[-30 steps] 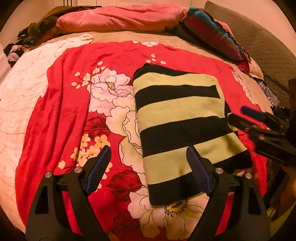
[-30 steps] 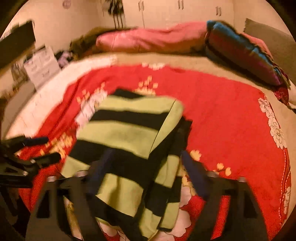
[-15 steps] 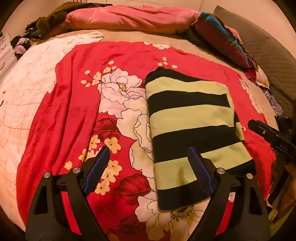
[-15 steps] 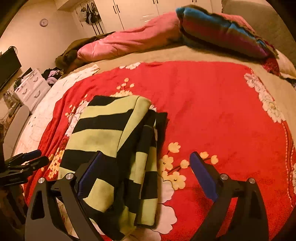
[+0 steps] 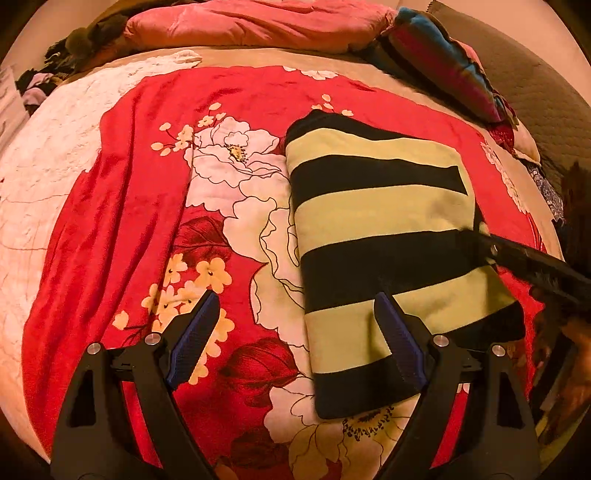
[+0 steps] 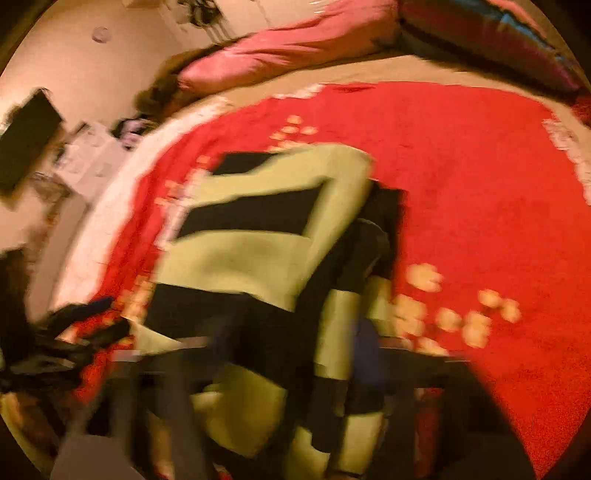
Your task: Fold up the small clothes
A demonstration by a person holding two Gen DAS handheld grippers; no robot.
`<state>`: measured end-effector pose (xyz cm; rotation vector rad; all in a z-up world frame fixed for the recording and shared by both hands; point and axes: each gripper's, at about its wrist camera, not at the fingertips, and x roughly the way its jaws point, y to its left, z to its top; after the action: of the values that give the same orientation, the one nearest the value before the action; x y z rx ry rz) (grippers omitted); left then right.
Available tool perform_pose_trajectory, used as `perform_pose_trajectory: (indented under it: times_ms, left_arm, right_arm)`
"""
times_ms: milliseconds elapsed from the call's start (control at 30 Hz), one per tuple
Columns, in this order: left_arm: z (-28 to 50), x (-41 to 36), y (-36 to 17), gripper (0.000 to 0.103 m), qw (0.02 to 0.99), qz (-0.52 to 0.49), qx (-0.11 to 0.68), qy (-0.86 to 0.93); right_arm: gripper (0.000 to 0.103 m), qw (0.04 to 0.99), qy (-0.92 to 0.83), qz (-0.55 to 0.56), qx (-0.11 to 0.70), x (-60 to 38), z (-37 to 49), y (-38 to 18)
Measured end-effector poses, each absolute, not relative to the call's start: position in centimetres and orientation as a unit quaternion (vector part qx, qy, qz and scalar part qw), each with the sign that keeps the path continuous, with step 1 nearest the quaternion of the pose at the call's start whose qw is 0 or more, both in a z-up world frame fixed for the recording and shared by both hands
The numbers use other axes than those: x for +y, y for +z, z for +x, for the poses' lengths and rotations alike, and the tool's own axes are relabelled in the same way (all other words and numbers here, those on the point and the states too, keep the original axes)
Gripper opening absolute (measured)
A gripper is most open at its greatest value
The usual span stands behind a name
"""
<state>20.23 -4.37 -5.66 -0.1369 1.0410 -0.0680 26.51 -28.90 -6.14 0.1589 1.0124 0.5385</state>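
Since half a second ago, the right gripper (image 5: 480,236) has swung in to the striped garment's (image 5: 384,236) right edge; blur hides whether its jaws are open. Nearest, the left gripper (image 5: 295,332) hovers wide open, empty, one finger over the garment's near left corner. Folded, the garment lies on the red floral blanket (image 5: 147,221), pink pillow (image 5: 251,26) beyond.

A bed fills the room, spread with a red flowered blanket (image 5: 147,184) over a white quilt (image 5: 48,147). Beyond the blanket lies a pink pillow (image 5: 251,22), with a striped cushion (image 5: 443,62) to its right. Left of the blanket, white drawers (image 6: 88,158) and a dark screen (image 6: 26,136) stand against a cream wall (image 6: 110,74). The light is warm and dim.
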Motion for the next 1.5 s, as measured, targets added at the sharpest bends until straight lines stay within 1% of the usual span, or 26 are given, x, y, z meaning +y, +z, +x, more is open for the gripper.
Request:
perform_pose_trajectory:
  times_ms: [33, 67, 167, 267, 300, 400, 433, 467, 567, 600, 633, 667, 767, 800, 833, 933, 1067, 1167, 1233, 1267, 1300, 1333, 1367, 1400, 1433, 1500]
  left_arm:
    - [20.3, -4.4, -5.7, 0.079, 0.865, -0.066, 0.497, -0.033]
    - [20.4, -4.5, -5.7, 0.079, 0.865, -0.067, 0.497, -0.033]
    - [20.7, -4.8, -5.6, 0.079, 0.867, -0.065, 0.493, -0.035]
    - [21.0, -5.0, -5.7, 0.079, 0.867, -0.066, 0.493, -0.035]
    - [21.0, -5.1, -5.8, 0.079, 0.867, -0.067, 0.493, -0.035]
    - [21.2, -5.3, -5.9, 0.079, 0.866, -0.065, 0.494, -0.037]
    - [21.2, -5.3, -5.9, 0.079, 0.866, -0.066, 0.494, -0.038]
    - [21.3, -5.3, -5.9, 0.079, 0.866, -0.065, 0.494, -0.038]
    - [21.4, -5.3, -6.0, 0.079, 0.866, -0.065, 0.494, -0.037]
    - [21.5, -5.4, -6.0, 0.079, 0.866, -0.065, 0.494, -0.037]
    - [21.6, -5.4, -6.1, 0.079, 0.866, -0.065, 0.495, -0.036]
    - [21.7, -5.4, -6.2, 0.079, 0.865, -0.064, 0.496, -0.035]
    - [22.0, -5.4, -6.5, 0.080, 0.865, -0.065, 0.496, -0.034]
    - [22.2, -5.4, -6.7, 0.088, 0.865, -0.064, 0.497, -0.032]
    - [22.3, -5.4, -6.8, 0.090, 0.865, -0.061, 0.497, -0.028]
    - [22.7, -5.4, -7.3, 0.090, 0.864, -0.059, 0.500, -0.030]
    - [23.3, -5.6, -8.0, 0.090, 0.862, -0.060, 0.503, -0.034]
    - [23.8, -5.8, -8.7, 0.090, 0.860, -0.064, 0.505, -0.044]
    - [24.2, -5.9, -9.1, 0.090, 0.859, -0.072, 0.504, -0.055]
    - [24.4, -5.9, -9.5, 0.090, 0.856, -0.080, 0.507, -0.065]
    - [24.7, -5.9, -9.8, 0.086, 0.851, -0.094, 0.511, -0.077]
    - [25.0, -5.9, -10.1, 0.077, 0.846, -0.110, 0.514, -0.088]
    - [25.3, -5.7, -10.4, 0.072, 0.839, -0.133, 0.517, -0.101]
    - [25.5, -5.7, -10.6, 0.060, 0.835, -0.147, 0.518, -0.110]
    - [25.6, -5.8, -10.5, 0.055, 0.833, -0.157, 0.517, -0.116]
    - [25.6, -6.3, -10.2, 0.051, 0.837, -0.145, 0.514, -0.114]
  right_arm:
    - [0.018, 0.847, 0.253, 0.056, 0.464, -28.5, 26.3, -5.3]
    - [0.009, 0.858, 0.249, 0.036, 0.449, -28.3, 26.0, -4.6]
    - [0.009, 0.881, 0.244, 0.015, 0.406, -27.7, 25.4, -2.9]
    - [0.010, 0.879, 0.202, -0.043, 0.430, -27.3, 26.3, -4.7]
    - [0.011, 0.876, 0.197, -0.039, 0.439, -27.6, 26.6, -5.3]
    - [0.020, 0.874, 0.198, 0.005, 0.443, -28.9, 26.7, -5.3]
    - [0.028, 0.874, 0.199, 0.015, 0.442, -29.3, 26.7, -5.1]
    - [0.039, 0.878, 0.196, 0.023, 0.437, -29.9, 26.6, -4.7]
    - [0.056, 0.886, 0.186, 0.053, 0.422, -31.6, 26.4, -3.8]
    - [0.060, 0.883, 0.189, 0.067, 0.424, -31.8, 26.7, -4.0]
    - [0.068, 0.876, 0.195, 0.093, 0.431, -32.6, 26.8, -4.4]
    - [0.072, 0.868, 0.202, 0.116, 0.439, -33.1, 27.0, -4.8]
    - [0.075, 0.842, 0.216, 0.165, 0.465, -33.7, 27.7, -6.1]
    - [0.075, 0.838, 0.220, 0.168, 0.470, -33.5, 27.8, -6.3]
    - [0.076, 0.835, 0.224, 0.168, 0.474, -33.2, 27.9, -6.5]
    - [0.085, 0.830, 0.233, 0.160, 0.481, -32.4, 27.9, -6.7]
    - [0.085, 0.814, 0.235, 0.145, 0.511, -31.4, 28.3, -8.3]
    - [0.085, 0.791, 0.248, 0.180, 0.530, -31.7, 29.0, -9.9]
    - [0.092, 0.777, 0.254, 0.204, 0.538, -32.0, 29.4, -10.8]
    - [0.093, 0.774, 0.257, 0.211, 0.539, -32.1, 29.5, -11.2]
    - [0.094, 0.775, 0.259, 0.211, 0.537, -32.1, 29.5, -11.3]
    - [0.093, 0.777, 0.262, 0.206, 0.534, -31.9, 29.4, -11.2]
    - [0.091, 0.780, 0.268, 0.198, 0.530, -31.6, 29.3, -11.1]
    - [0.087, 0.778, 0.276, 0.196, 0.528, -31.5, 29.2, -11.1]
    - [0.078, 0.774, 0.288, 0.202, 0.526, -31.3, 29.1, -10.9]
    - [0.068, 0.776, 0.295, 0.197, 0.522, -31.2, 29.0, -10.4]
